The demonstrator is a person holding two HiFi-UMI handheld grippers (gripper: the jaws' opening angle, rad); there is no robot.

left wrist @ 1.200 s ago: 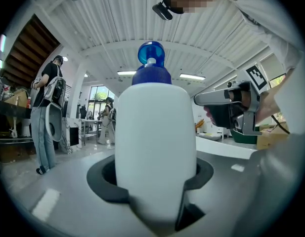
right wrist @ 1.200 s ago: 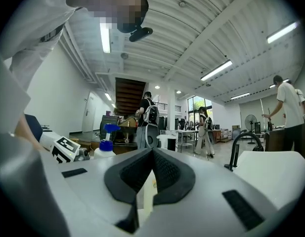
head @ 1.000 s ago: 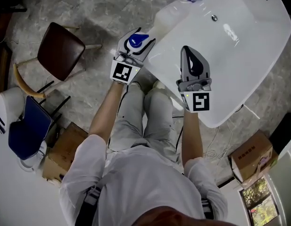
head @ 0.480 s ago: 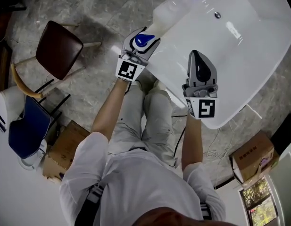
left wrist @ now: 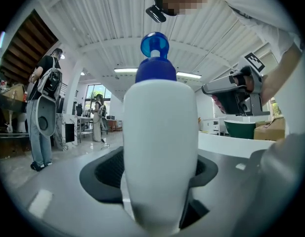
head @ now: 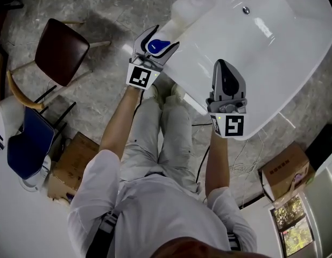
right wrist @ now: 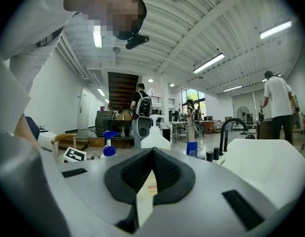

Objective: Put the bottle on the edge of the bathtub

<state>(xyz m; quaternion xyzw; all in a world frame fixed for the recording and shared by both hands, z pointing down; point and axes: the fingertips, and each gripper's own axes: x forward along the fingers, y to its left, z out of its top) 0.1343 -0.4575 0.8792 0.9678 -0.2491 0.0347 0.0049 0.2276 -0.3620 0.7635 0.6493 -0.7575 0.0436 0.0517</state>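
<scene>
Left claw (head: pixel 155 40) is level at the near left end of the bathtub (head: pixel 284 63). The bottle (left wrist: pixel 159 147), white with a blue cap, stands upright between its jaws, over the rim. Those jaws have just been opening. The pads look slack on the bottle, though no clean gap shows on either side. I can't see the base meet the rim, but I judge it's down or nearly so. To do it well: get the base fully on the flat of the rim, not hanging over the floor side. Widen until both pads clear, then back straight out level with no lift or twist; a tall narrow bottle probably tips easily. Right claw (head: pixel 221 66) is pinched closed and empty over the tub, well apart, and best kept there.
</scene>
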